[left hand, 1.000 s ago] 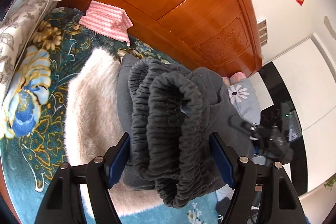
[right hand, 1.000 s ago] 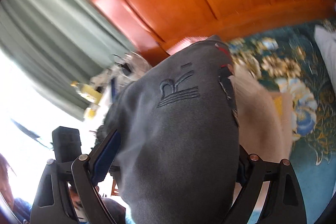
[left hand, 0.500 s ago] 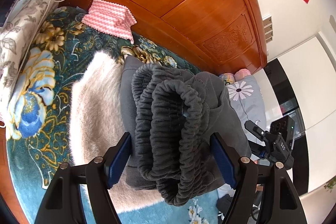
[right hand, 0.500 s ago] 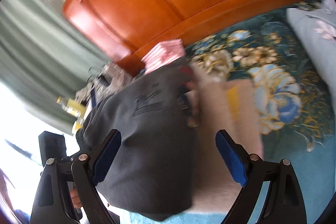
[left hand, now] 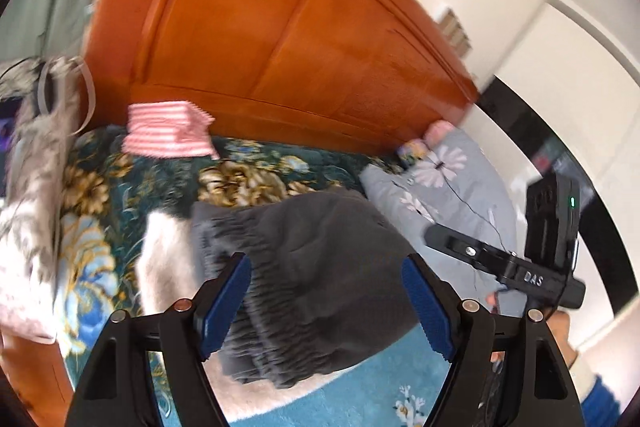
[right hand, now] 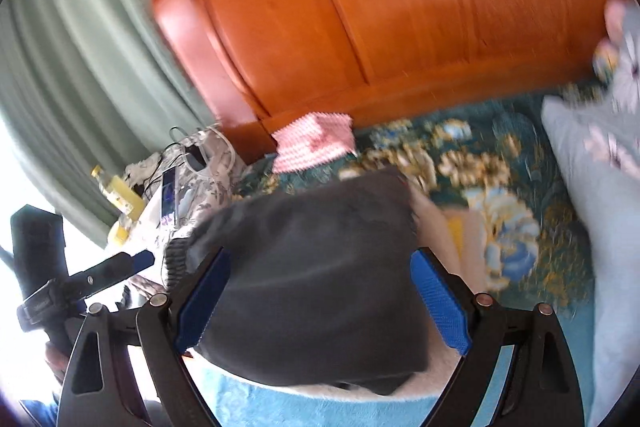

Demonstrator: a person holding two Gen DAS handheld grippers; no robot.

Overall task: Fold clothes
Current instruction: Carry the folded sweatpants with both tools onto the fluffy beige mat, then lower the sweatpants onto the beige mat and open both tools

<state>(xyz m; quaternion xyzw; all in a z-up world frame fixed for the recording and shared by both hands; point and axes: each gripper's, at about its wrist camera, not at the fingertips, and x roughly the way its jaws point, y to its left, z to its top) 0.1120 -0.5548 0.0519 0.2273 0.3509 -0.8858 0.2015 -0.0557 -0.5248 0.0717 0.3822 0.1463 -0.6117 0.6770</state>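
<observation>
1. Closest: left gripper (left hand: pixel 325 301) spreading wider, blue pads not pressing the grey pants (left hand: pixel 304 279) lying between them at 12 o'clock.
2. Right gripper (right hand: pixel 320 301) spread wide too, pants (right hand: pixel 312 291) between its pads, not pinched.
3. Folded grey pants resting on the fluffy cream garment (left hand: pixel 160 267), on the flowery bedspread (left hand: pixel 120 195).
4. Best now, probably: lift both claws straight up, snag no cloth, keep the stack neat.
5. Farther, at 10 o'clock: pink striped cloth (left hand: pixel 168 131).
6. Farthest, at 12 o'clock: wooden headboard (left hand: pixel 280 39).
</observation>
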